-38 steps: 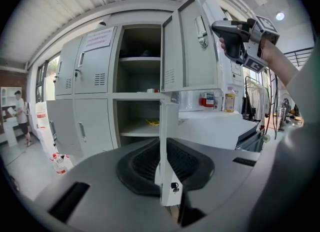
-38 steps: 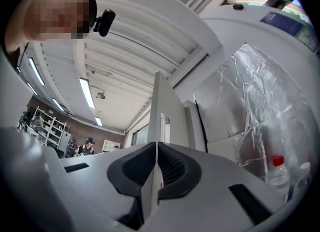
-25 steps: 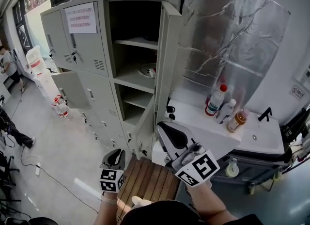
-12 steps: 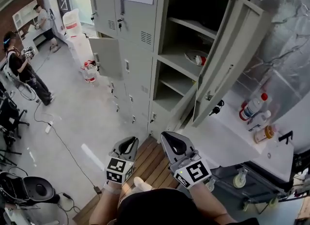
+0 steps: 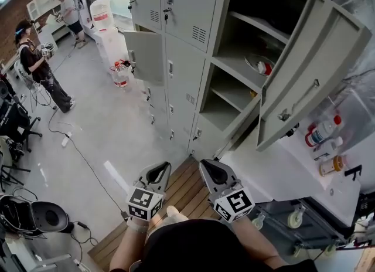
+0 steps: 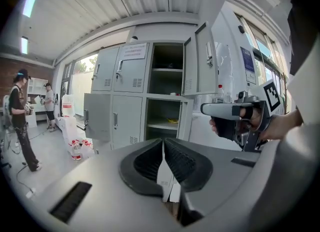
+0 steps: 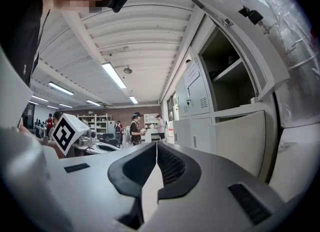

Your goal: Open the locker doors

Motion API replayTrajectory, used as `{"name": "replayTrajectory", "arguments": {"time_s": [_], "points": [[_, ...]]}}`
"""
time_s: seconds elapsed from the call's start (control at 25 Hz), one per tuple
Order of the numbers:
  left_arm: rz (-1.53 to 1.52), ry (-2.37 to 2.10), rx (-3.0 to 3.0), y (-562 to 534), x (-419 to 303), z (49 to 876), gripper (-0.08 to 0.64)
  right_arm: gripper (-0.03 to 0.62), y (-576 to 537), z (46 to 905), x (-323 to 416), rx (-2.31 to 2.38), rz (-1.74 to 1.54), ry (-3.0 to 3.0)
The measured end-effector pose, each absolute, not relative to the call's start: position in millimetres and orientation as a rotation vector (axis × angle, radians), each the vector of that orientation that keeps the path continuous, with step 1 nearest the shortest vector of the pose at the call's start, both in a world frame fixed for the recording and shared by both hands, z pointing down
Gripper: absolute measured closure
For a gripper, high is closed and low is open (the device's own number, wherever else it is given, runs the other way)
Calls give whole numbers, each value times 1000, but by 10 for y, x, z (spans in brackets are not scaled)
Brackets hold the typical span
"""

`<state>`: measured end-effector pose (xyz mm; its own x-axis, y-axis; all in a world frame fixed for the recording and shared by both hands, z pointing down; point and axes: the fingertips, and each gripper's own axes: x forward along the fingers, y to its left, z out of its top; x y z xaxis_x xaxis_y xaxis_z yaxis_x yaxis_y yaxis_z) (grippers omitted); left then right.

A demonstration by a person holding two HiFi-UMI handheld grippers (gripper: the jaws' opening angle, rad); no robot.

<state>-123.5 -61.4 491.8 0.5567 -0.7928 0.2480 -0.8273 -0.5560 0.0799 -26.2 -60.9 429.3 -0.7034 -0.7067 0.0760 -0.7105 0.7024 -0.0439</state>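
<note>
Lowered since earlier, left gripper (image 5: pixel 158 172) is just closing to a narrow slit, empty; right gripper (image 5: pixel 212 171) is sitting fully closed, empty. Only head view is showing bottles (image 5: pixel 323 130) on table (image 5: pixel 275 174) beside open locker door (image 5: pixel 316 71).

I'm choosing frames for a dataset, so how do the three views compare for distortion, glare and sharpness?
Head view: sharp and evenly lit, though the lockers bow under the wide lens. Left gripper view: heavy fisheye, black corners, the window washed out. Right gripper view: same fisheye; the ceiling lights flare, and the distant people look small and soft.
</note>
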Motion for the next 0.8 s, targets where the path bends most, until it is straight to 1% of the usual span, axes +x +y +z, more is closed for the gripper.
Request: {"name": "replayTrajectory", "arguments": {"time_s": [0.8], "points": [[285,-1346,2593,-664,-1533,5107,531,560,-725,4588,-501,1198,207,-2826]]}}
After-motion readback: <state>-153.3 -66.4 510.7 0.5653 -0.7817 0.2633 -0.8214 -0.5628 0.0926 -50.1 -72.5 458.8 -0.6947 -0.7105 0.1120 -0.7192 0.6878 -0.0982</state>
